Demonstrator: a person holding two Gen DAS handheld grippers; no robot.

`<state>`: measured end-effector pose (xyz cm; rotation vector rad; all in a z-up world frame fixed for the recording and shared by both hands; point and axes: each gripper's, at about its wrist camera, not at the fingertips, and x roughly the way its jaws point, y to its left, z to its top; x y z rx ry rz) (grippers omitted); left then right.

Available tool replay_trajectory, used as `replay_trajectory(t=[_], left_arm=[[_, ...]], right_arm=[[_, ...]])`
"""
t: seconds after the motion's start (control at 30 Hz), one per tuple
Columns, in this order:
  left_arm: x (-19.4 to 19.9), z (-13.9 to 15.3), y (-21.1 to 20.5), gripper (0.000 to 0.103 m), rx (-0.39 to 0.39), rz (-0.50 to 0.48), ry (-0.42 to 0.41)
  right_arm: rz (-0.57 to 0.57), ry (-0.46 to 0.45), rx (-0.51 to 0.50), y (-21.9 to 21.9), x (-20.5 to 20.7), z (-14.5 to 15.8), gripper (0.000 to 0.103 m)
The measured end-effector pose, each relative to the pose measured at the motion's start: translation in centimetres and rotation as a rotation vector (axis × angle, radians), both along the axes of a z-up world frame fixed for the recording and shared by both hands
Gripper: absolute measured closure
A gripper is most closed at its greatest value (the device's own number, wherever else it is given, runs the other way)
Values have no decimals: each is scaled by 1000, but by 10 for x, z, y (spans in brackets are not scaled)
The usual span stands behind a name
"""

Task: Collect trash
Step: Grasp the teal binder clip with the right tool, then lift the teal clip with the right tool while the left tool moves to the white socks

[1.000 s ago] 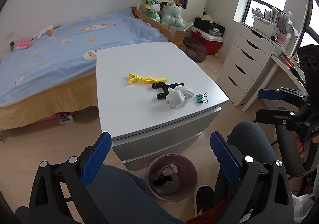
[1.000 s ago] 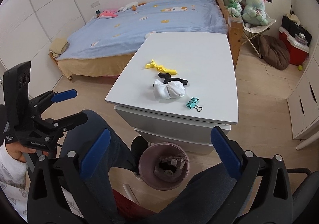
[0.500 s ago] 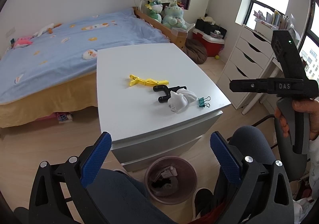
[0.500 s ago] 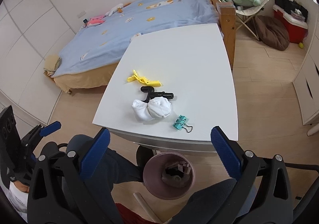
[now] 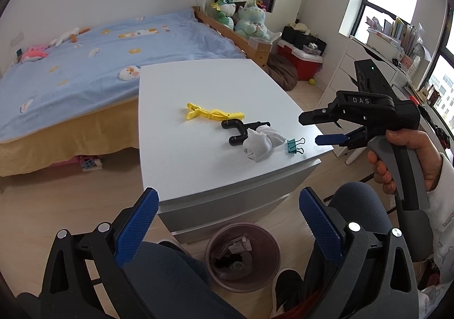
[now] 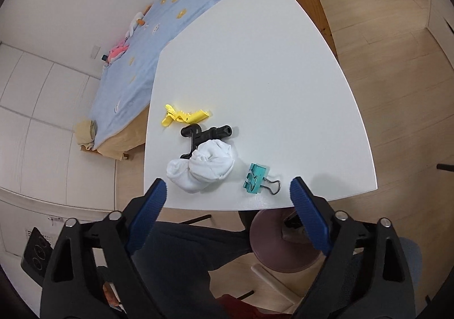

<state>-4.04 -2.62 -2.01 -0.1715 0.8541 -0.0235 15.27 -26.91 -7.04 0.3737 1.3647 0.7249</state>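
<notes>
- A white table (image 6: 255, 69) carries four small things, grouped toward its near edge.
- A crumpled white sock (image 6: 203, 167), soft and bunched into two rounded lumps, lies nearest the middle of the group; in the left wrist view it shows at (image 5: 262, 141).
- A black plastic pipe-shaped part (image 6: 205, 133) touches the sock at its 12 o'clock, partly tucked under it.
- A yellow plastic clip (image 6: 184, 116), long and toothed, lies just beside the black part at its 11 o'clock.
- A teal binder clip (image 6: 256, 178) with wire handles lies at the sock's 3 o'clock, near the table's edge.
- A brownish round trash bin (image 5: 242, 256) stands on the wooden floor (image 5: 71, 205) below the table's near edge, with scraps of paper inside.
- The right gripper (image 6: 227, 217) hovers over the near edge, above the sock and the binder clip; its blue-padded jaws stand wide apart and hold nothing.
- The left gripper (image 5: 227, 228) hangs low, in front of the table; its jaws also stand wide apart and empty.
- A bed (image 5: 85, 63) with a blue cover lies behind the table.
</notes>
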Motion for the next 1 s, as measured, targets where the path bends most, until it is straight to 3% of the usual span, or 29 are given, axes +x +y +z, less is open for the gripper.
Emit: replay_trajectory(t=[0.13,0.57,0.63,0.73,1.0], left_arm=[[1,-2,1,8,-4,1,6],[5,-6,2,8,-13,5,20],[5,-6,1,8,-16,3,21],[6,-6,0,8,-16,-1,22],[13,-6,-5,8,-17,-18,18]], right_arm=[[-1,32,6,1,3,-8,44],[9,14,-54,5,8,-13,85],[10,7,-62,5,8,-13,95],[16,-5,-71,4,8,-12,100],[35,-61,-100,5,4,-3,102]])
